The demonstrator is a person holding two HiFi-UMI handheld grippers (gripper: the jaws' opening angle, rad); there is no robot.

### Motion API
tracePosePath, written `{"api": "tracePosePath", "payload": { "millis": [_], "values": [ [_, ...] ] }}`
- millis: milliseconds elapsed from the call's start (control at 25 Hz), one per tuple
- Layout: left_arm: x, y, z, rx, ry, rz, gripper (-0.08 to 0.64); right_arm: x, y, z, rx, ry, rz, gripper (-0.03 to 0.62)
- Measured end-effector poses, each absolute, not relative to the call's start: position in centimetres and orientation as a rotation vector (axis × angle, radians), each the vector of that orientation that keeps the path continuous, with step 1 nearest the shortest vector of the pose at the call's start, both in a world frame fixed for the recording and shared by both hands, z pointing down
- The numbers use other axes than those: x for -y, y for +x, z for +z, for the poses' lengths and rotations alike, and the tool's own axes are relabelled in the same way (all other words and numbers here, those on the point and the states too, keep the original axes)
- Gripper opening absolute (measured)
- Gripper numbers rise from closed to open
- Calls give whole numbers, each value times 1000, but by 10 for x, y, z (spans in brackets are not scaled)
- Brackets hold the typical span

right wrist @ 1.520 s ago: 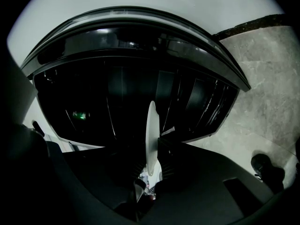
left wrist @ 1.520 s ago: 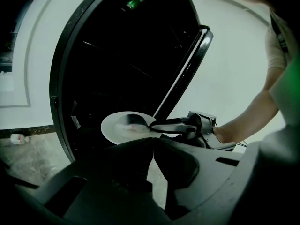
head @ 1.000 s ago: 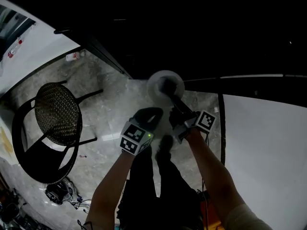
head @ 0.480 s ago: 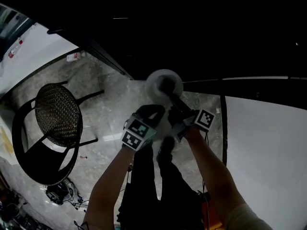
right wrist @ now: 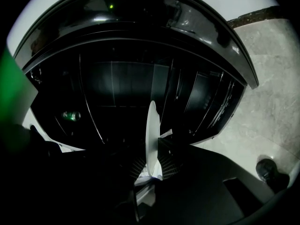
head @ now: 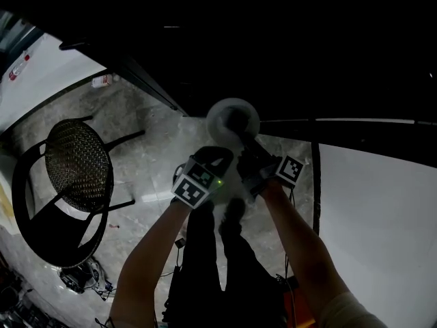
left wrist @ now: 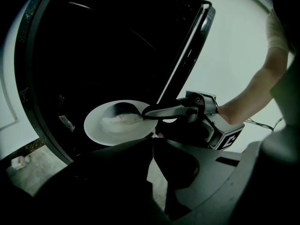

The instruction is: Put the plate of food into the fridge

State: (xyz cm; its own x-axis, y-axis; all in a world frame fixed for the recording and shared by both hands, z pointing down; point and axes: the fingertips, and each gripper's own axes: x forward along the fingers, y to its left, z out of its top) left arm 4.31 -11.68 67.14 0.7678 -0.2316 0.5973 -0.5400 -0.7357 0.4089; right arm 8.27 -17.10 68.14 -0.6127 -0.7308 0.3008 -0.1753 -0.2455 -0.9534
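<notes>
A white plate [head: 233,119] with a pale heap of food [left wrist: 120,120] hangs in front of the fridge's dark open inside [right wrist: 136,88]. My right gripper [head: 247,143] is shut on the plate's near rim. In the right gripper view the plate [right wrist: 152,135] stands edge-on between the jaws. In the left gripper view the right gripper [left wrist: 154,111] clamps the plate [left wrist: 101,128] from the right. My left gripper [head: 217,159] is just left of the right one and below the plate. Its jaws [left wrist: 153,139] are shut on nothing.
The open fridge door [left wrist: 187,60] stands to the right of the plate, and a white panel [head: 375,210] fills the right side. A black wicker chair [head: 78,166] stands on the grey stone floor [head: 157,149] at left. Wire shelves [right wrist: 187,97] cross the fridge's inside.
My left gripper has risen a little towards the plate. The plate and right gripper have barely shifted towards the fridge.
</notes>
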Motion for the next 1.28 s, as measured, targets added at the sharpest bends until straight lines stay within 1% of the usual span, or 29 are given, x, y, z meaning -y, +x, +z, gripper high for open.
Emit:
{"api": "tracePosePath", "payload": {
  "millis": [200,600,1280],
  "values": [
    [133,42,685,586,2380,723,11,183,81,689,-1587,-1082,-1916,63],
    [145,43,687,637,2354,664,11,191,85,695,-1567,-1113,-1916,63],
    [159,48,696,658,2318,665,11,200,78,703,-1624,-1186,-1938,63]
  ]
}}
